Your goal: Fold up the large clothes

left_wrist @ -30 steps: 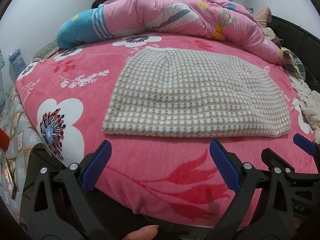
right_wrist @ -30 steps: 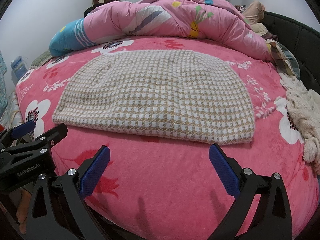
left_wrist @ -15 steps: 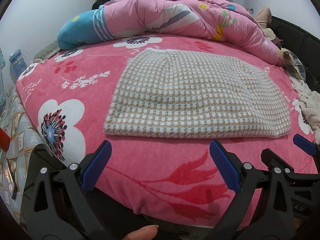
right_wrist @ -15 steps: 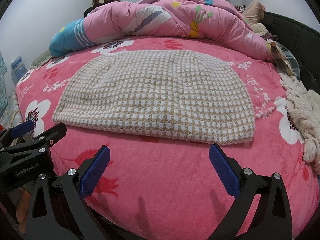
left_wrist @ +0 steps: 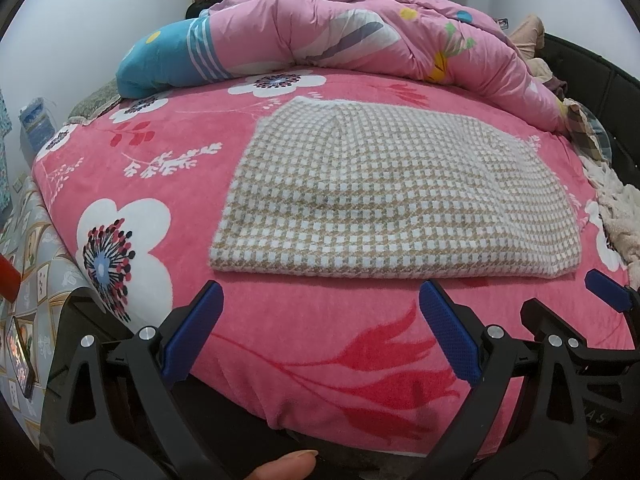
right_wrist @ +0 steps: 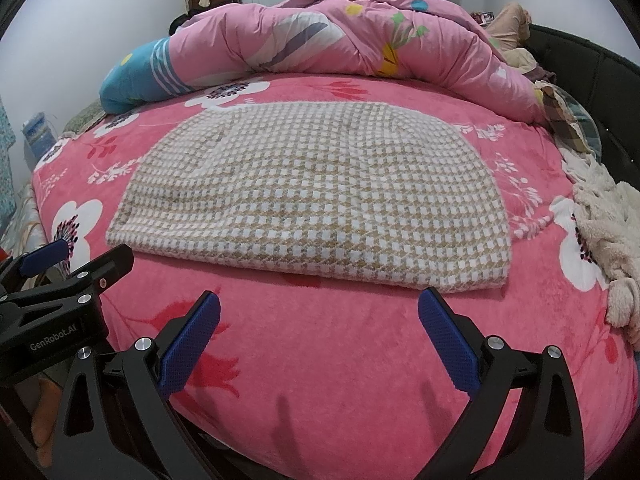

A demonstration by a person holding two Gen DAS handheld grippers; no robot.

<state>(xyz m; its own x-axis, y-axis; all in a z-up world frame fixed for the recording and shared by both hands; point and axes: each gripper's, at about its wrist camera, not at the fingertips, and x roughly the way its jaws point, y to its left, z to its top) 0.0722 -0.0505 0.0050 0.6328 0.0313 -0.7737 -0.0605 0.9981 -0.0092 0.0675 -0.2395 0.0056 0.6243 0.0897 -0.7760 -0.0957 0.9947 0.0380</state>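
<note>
On the bed (left_wrist: 280,360), mid-blanket, checked sweater (left_wrist: 392,196) lies flat, near edge just beyond both claws. Left claw (left_wrist: 320,332) and right claw (right_wrist: 320,332) gape wide, holding nothing, hovering apart from cloth. Judgement: pinch both near corners together, grabbing every layer but not the pink blanket, then lift evenly toward the quilt (right_wrist: 320,36).
</note>
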